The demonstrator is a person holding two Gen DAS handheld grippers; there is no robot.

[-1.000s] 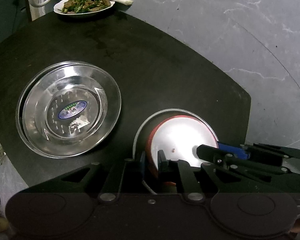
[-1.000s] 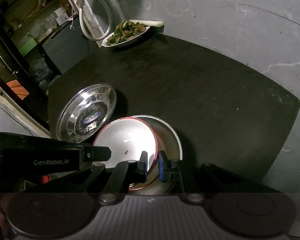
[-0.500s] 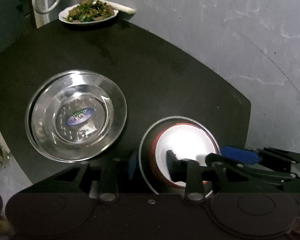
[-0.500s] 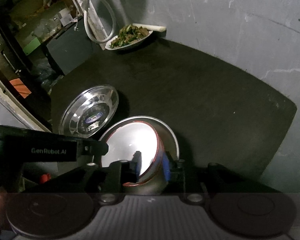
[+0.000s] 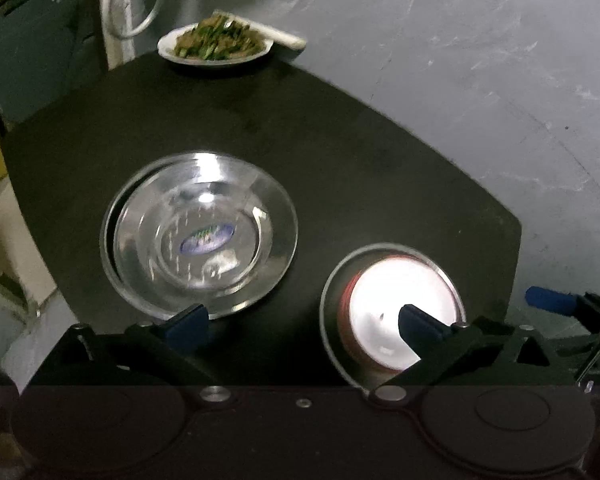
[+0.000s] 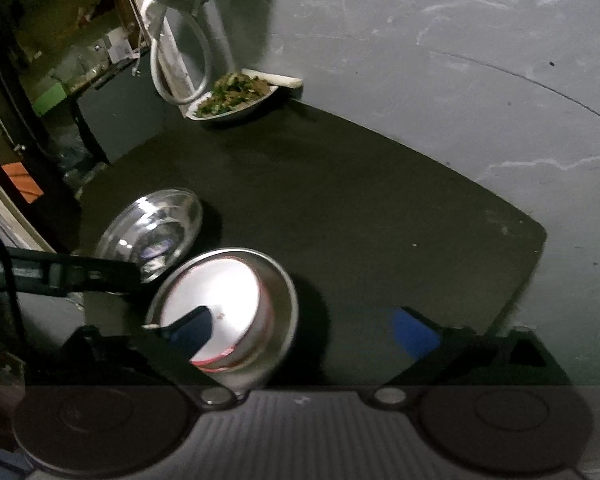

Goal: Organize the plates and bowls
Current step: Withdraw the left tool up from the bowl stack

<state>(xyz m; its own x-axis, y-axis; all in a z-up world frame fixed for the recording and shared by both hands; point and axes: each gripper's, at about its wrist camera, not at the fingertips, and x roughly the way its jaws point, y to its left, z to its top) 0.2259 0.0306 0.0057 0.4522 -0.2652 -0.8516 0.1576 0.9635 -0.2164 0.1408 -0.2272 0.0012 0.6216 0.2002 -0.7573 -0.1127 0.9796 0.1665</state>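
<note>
Both sets of jaws stood wide apart with nothing between them. The left gripper hung above the near edge of the dark bench, one blue-padded finger over the rim of the stacked steel plates and the other over the white interior of the red-rimmed bowl. The right gripper was spread just as far, its left finger lying across that same bowl and its right finger over bare bench surface.

The red-rimmed bowl sat nested inside a larger steel bowl, whose metal rim showed as a ring around it; in the right wrist view the inner bowl looked tipped toward the left wall of the steel bowl (motion blur made the exact lean hard to judge). This pair rested near the front of the bench. Just beside it, to the left, lay the steel plates, at least two nested together with a blue oval label at the centre of the top one.

Well apart from these, at the far corner of the bench, a white plate of cooked greens stood against the grey wall, with a pale stalk-like piece poking out past its right rim. A loop of white hose hung just behind that plate.
</note>
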